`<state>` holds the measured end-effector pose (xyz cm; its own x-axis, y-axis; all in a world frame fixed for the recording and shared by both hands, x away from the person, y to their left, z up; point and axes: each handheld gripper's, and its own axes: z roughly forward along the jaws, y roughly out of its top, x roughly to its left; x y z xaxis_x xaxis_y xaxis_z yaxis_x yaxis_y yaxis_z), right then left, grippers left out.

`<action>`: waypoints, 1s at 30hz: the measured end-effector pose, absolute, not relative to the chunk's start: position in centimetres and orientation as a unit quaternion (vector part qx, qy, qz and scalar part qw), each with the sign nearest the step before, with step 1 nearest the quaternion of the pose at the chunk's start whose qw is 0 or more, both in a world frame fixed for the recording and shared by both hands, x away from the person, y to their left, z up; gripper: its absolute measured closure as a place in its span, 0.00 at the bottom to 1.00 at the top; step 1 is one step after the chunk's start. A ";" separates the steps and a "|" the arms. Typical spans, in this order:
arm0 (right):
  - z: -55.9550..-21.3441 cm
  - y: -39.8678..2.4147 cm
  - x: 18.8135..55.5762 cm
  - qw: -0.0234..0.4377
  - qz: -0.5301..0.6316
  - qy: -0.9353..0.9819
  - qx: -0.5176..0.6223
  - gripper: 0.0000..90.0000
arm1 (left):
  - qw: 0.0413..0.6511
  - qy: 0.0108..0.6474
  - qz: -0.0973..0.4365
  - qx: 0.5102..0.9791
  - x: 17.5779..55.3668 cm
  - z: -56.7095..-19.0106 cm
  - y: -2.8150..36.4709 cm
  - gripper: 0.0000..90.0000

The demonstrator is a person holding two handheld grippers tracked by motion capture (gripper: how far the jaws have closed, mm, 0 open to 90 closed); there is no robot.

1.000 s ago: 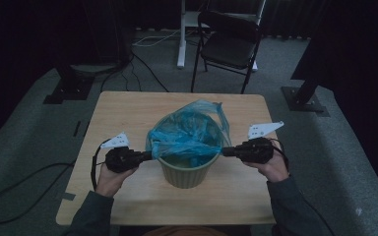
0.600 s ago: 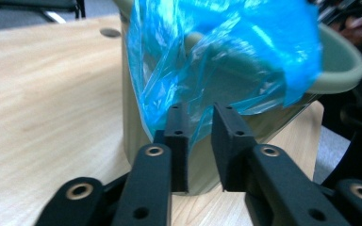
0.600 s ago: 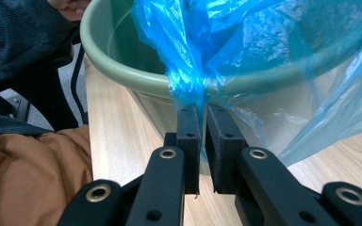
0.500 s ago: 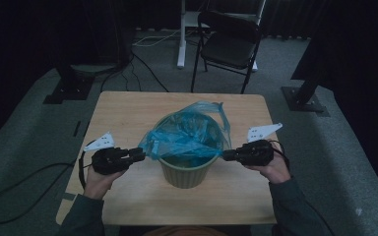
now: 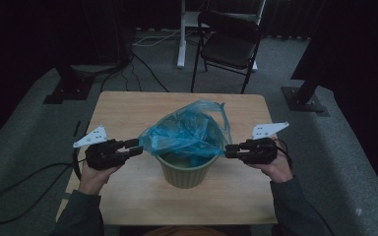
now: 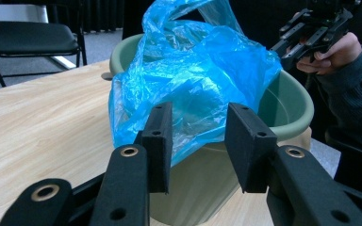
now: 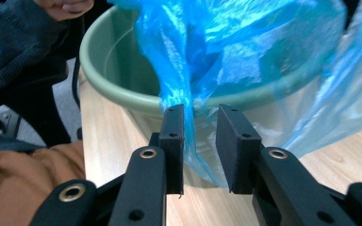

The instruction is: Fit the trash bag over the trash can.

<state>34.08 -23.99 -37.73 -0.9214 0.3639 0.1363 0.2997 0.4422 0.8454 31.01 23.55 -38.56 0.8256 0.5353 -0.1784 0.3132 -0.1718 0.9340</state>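
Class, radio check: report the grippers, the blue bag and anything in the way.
Left gripper just opened, off the blue bag. Right gripper just opened, bag edge loose between its jaws. Bag heaped over the green bin. Nothing in the way.

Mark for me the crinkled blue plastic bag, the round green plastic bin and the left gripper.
Crinkled blue plastic bag [image 5: 184, 135], high view, on its bunched middle.
Round green plastic bin [image 5: 184, 174], high view, on its outer front wall.
Left gripper [image 5: 137, 147], high view, between its open jaw tips.

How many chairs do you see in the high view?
1. The folding chair stands on the floor beyond the far edge of the table, to the right of the white stand. The dark surroundings may hide others.
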 end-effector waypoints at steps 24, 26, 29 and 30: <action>-36.7 -24.0 34.5 0.053 0.514 0.831 0.207 0.80 | 0.579 0.279 0.129 0.755 33.8 -35.8 23.2 0.72; -36.7 -24.0 34.5 0.052 0.515 0.831 0.206 0.80 | 0.578 0.280 0.134 0.755 34.2 -35.5 23.0 0.72; -36.6 -24.0 34.5 0.051 0.516 0.830 0.205 0.79 | 0.576 0.283 0.139 0.754 35.1 -34.9 22.6 0.72; -36.5 -24.0 34.5 0.050 0.517 0.830 0.204 0.79 | 0.574 0.285 0.142 0.755 35.5 -34.7 22.5 0.72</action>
<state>34.49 -23.97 -36.53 -0.9121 0.3894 0.1284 0.2868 0.3819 0.8786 35.50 22.45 -34.74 0.7969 0.5936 -0.1121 0.2667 -0.1792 0.9470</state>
